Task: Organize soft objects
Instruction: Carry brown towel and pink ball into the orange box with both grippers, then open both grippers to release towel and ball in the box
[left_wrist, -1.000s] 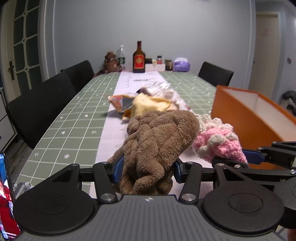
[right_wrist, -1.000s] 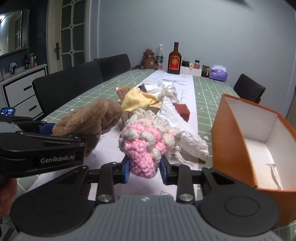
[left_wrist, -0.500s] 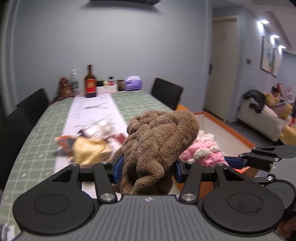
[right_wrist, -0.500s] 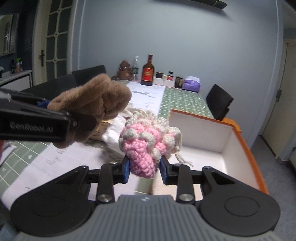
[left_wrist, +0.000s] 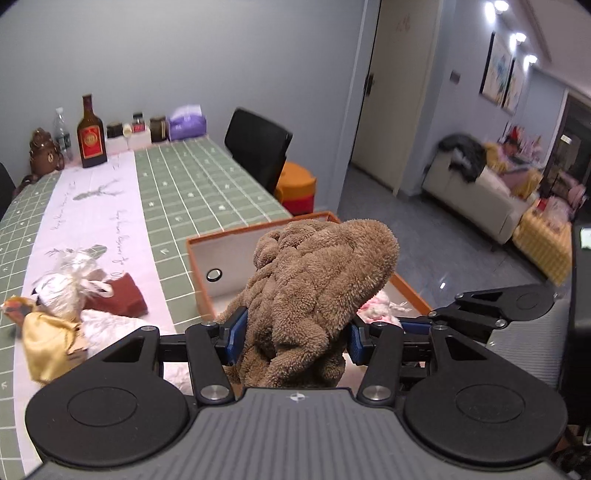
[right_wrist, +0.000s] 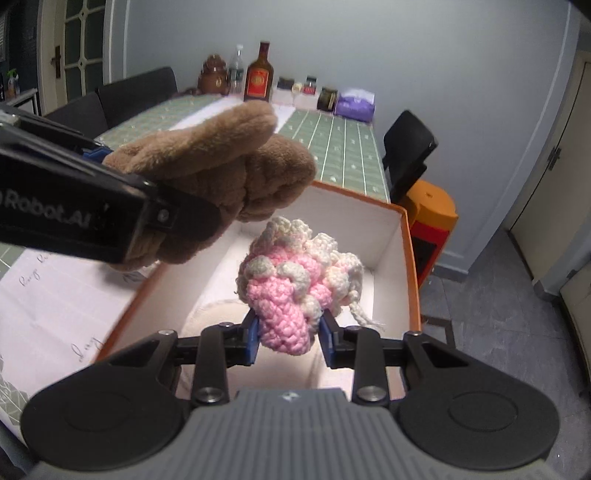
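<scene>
Both claws have swung from above the desk to over the orange box. The pink crochet piece now hangs mid-frame inside its white walls, and the brown plush crosses the box's upper-left rim.

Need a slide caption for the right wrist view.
Right claw holds pink crochet piece over the orange box; brown plush alongside.

Home dining room, long table, chairs, sofa beyond

left hand-held gripper clamped, right hand-held gripper clamped
</scene>
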